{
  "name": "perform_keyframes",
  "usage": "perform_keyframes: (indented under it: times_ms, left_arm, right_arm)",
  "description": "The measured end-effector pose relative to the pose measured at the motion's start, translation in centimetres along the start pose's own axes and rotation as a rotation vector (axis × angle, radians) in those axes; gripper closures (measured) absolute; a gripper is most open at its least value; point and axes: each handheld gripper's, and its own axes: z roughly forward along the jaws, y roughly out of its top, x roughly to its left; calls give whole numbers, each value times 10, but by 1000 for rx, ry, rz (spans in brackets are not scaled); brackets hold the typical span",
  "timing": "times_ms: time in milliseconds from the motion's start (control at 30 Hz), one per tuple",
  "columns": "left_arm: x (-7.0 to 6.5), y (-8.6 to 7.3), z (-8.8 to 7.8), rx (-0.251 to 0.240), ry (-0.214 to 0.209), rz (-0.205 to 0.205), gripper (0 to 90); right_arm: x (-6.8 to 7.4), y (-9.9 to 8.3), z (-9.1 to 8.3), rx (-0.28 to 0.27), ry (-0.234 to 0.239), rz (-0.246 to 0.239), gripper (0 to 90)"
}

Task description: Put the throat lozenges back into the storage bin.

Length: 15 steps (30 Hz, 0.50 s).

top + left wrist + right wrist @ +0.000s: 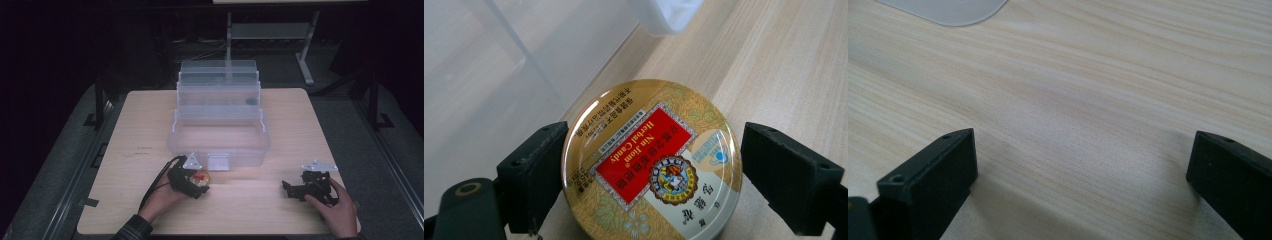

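here, at the left, the left tongs (196,183) straddle a round gold candy tin (651,162) lying flat on the wooden surface (250,200), just in front of a clear tiered plastic box (218,120). one jaw touches the tin's rim and the other stands a little off it, so the grip looks unfinished, likely readying a lift toward the box. at the right, the right tongs (305,187) rest spread apart over bare wood, holding nothing, apparently waiting.
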Motion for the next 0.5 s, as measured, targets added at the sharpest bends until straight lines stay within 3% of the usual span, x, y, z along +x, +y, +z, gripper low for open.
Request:
perform_keyframes:
  times_ms: [500]
  left_arm:
    - [0,2,5,2,12,-22,150]
  right_arm:
    - [0,0,0,0,0,0,0]
